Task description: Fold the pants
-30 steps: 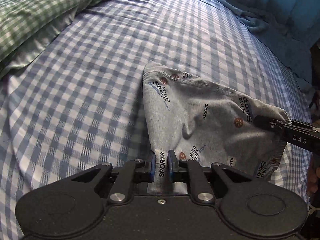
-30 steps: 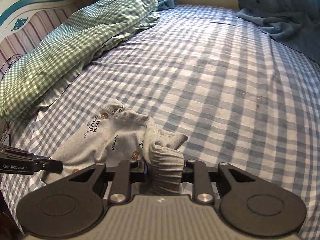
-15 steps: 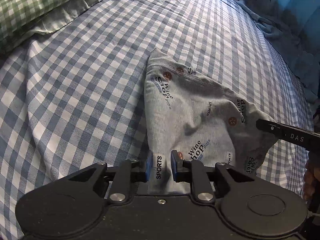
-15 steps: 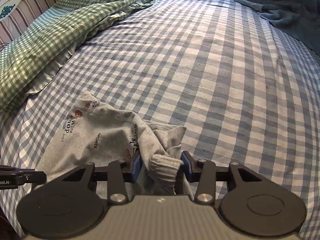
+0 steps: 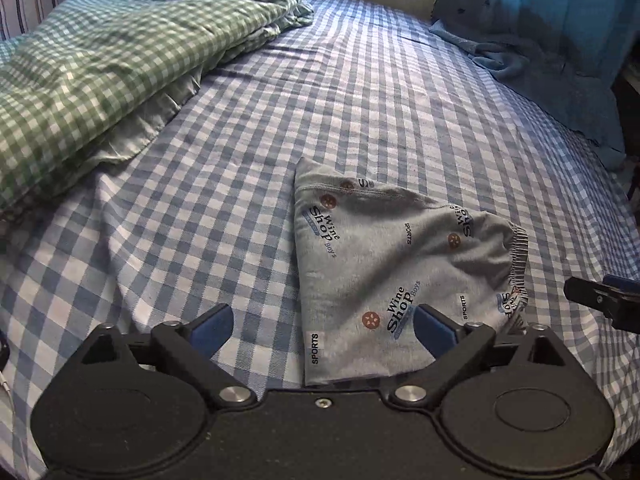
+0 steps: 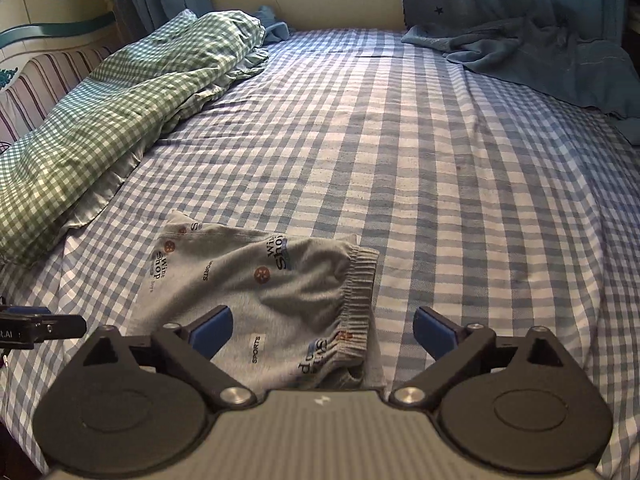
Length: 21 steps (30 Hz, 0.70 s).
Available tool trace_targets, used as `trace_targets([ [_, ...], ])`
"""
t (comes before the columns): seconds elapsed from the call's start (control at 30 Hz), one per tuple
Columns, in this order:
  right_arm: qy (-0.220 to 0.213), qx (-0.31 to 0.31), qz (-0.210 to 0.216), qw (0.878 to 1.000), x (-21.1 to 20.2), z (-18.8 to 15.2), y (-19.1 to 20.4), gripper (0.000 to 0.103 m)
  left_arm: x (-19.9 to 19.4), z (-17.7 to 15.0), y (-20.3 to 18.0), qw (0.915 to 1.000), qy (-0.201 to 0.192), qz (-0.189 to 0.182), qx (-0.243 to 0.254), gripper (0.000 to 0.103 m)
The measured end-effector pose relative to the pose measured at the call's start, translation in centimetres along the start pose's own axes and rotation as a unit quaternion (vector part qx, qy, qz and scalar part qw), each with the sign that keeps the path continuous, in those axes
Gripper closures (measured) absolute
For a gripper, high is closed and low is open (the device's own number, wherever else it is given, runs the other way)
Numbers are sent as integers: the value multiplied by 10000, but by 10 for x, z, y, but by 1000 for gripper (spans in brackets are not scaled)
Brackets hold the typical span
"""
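Folded grey pants [image 5: 384, 280] lie flat on the checked bed [image 5: 200, 220], waistband [image 6: 356, 300] to the right. L gripper [image 5: 322, 330] and R gripper [image 6: 322, 330] hover over the near edge, both w/ jaws spread wide, gripping nothing. Green duvet [image 6: 100, 120] lies at left.

Your left black two-finger claw [image 5: 322, 330] stands spread wide, its blue-padded fingertips [image 5: 210, 330] far apart and gripping nothing. Its body sits low and level in its own view, fingers pointing forward. Your right claw [image 6: 322, 330], black-linked with a grey ribbed body, is spread just as wide, blue pads [image 6: 434, 332] well apart with nothing pinched between them. Each claw pokes into the other's view: the right one's dark tip at the right edge of the left view, the left one's at the left edge of the right view. They lie side by side, well apart.
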State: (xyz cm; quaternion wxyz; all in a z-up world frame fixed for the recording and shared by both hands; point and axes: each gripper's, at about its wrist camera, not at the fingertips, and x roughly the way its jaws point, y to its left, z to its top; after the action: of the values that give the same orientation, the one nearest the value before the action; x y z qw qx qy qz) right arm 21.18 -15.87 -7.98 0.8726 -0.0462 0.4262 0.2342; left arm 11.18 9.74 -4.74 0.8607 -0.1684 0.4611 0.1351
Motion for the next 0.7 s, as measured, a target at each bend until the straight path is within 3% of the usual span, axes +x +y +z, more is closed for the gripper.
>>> trace_targets([
  [0.2,-39,-229,97,9997,-27,-38,9,0,-26,-35,-10,9981,-452,360,224,1],
  [0.47,299,-629,444,9966,-47,-77,14,0,-42,-85,-25,9971,-470,533,261,1],
  [0.7,280,-774,622,9947,-55,-80,8,0,-47,-106,-36,9971,-403,598,229,1],
])
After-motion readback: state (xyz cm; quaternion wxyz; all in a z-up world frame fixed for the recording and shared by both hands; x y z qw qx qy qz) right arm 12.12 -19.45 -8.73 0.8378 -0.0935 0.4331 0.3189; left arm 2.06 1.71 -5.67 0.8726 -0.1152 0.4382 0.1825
